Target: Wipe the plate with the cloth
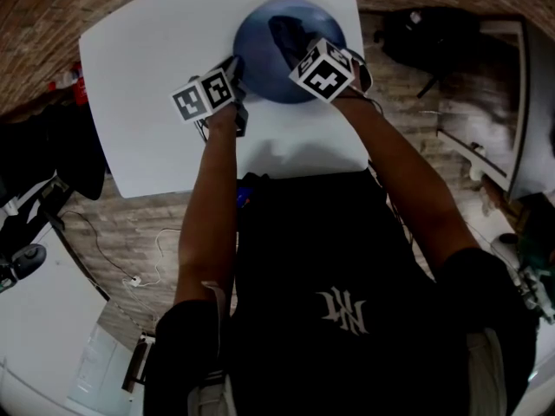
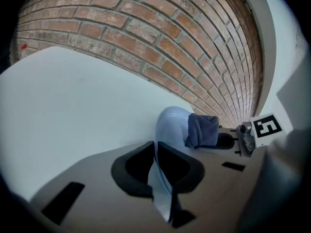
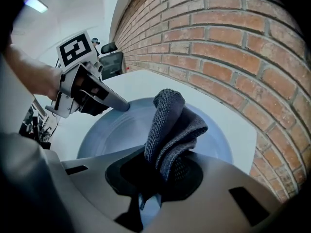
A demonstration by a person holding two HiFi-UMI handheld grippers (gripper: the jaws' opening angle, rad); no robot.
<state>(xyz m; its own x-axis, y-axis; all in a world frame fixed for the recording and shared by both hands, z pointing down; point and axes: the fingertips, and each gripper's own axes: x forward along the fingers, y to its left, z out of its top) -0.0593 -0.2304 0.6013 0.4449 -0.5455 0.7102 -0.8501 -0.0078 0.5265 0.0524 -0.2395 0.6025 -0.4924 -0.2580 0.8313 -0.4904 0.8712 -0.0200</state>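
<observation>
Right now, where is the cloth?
In the right gripper view, the cloth is clamped in the right gripper and sticks out over the blue plate. The left gripper grips the plate's rim on its left.

A round blue plate (image 3: pixel 107 130) with a shallow raised rim is seen lying on the white table (image 1: pixel 147 102), close to its far edge. One side of the rim is clamped between the jaws of the left gripper (image 2: pixel 155 154). A dark grey-blue woven cloth (image 3: pixel 170 125), bunched into folds, is gripped by the right gripper (image 3: pixel 158 174) and is held against the plate's face.
</observation>
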